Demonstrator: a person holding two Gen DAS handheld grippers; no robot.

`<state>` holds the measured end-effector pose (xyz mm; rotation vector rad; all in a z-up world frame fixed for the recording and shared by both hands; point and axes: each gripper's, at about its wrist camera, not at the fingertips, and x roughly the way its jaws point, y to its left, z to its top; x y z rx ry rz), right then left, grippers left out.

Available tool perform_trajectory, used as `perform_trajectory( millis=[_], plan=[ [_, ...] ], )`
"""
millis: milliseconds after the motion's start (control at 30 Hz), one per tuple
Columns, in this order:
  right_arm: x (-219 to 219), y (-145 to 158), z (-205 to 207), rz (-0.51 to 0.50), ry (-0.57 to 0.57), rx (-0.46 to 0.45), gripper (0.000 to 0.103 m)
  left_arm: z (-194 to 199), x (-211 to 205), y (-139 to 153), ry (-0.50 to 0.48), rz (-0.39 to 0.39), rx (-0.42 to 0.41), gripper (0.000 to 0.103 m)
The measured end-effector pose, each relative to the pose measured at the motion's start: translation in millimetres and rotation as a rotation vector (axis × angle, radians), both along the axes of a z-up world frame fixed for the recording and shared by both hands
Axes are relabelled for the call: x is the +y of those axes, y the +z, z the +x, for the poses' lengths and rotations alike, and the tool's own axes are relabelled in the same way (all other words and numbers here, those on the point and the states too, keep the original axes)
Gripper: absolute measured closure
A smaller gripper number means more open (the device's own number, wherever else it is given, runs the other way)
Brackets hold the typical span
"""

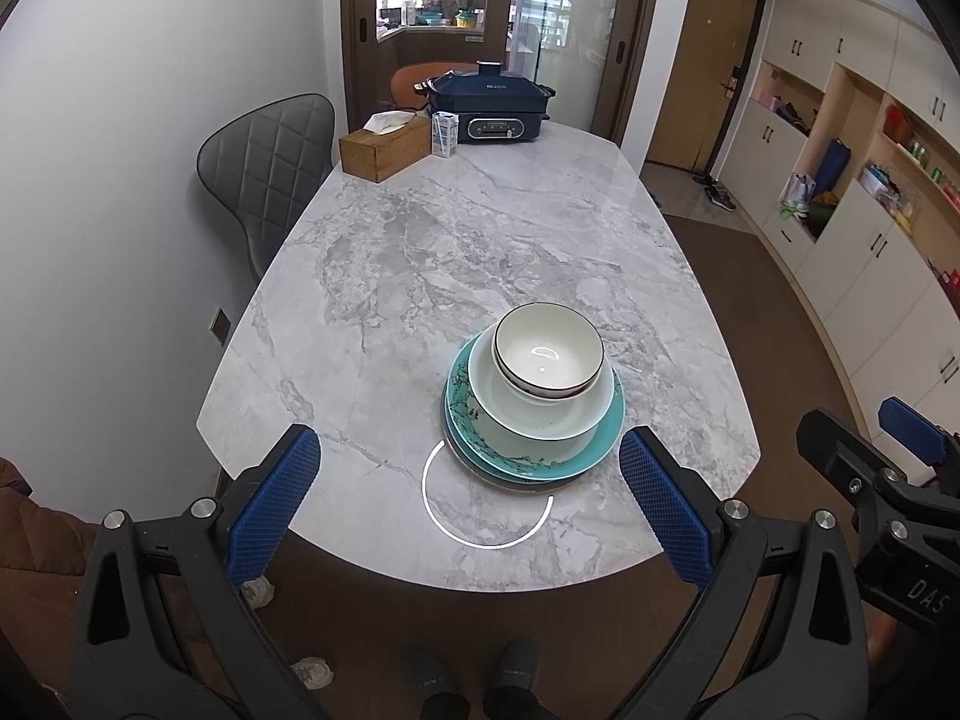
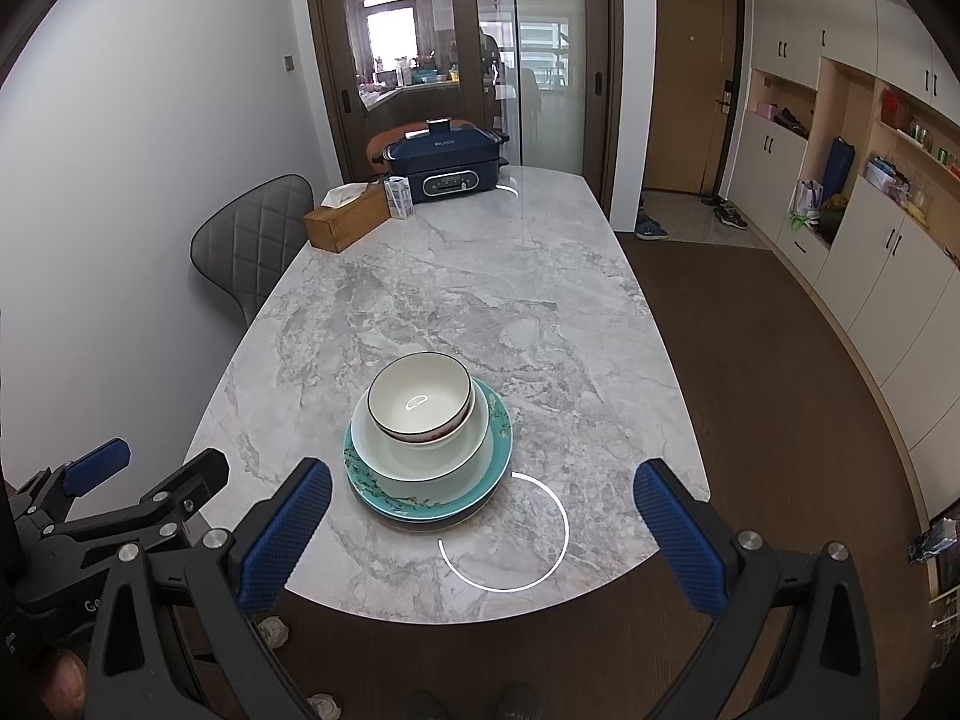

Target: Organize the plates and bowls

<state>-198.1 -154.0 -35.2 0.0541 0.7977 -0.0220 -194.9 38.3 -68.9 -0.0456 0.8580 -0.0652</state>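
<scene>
Looking along the left tongs [image 1: 468, 510], spread wide and empty above the bench's near edge, a stack sits by that edge: white bowl [image 1: 547, 355] atop pale plate [image 1: 540, 414] atop teal plate [image 1: 591, 450].

From the right tongs [image 2: 483, 531], likewise wide and empty, the bowl [image 2: 419, 399] tops the stack on the marble bench [image 2: 480, 276].

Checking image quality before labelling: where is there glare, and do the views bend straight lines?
Left wrist view: a ring-shaped lamp reflection lies on the table just in front of the stack, and a small glint sits in the top bowl. Right wrist view: the same ring glare shows beside the teal plate, with a second one near the cooker. Both views bow the walls and cupboards and darken at the corners.
</scene>
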Motion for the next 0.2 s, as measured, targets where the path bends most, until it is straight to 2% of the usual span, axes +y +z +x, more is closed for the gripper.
perform_trajectory(
  millis=[200],
  plan=[
    [0.9, -1.7, -1.3, 0.000, 0.002, 0.004, 0.000, -1.7, 0.0, 1.4, -0.008, -0.005, -0.003, 0.002]
  ],
)
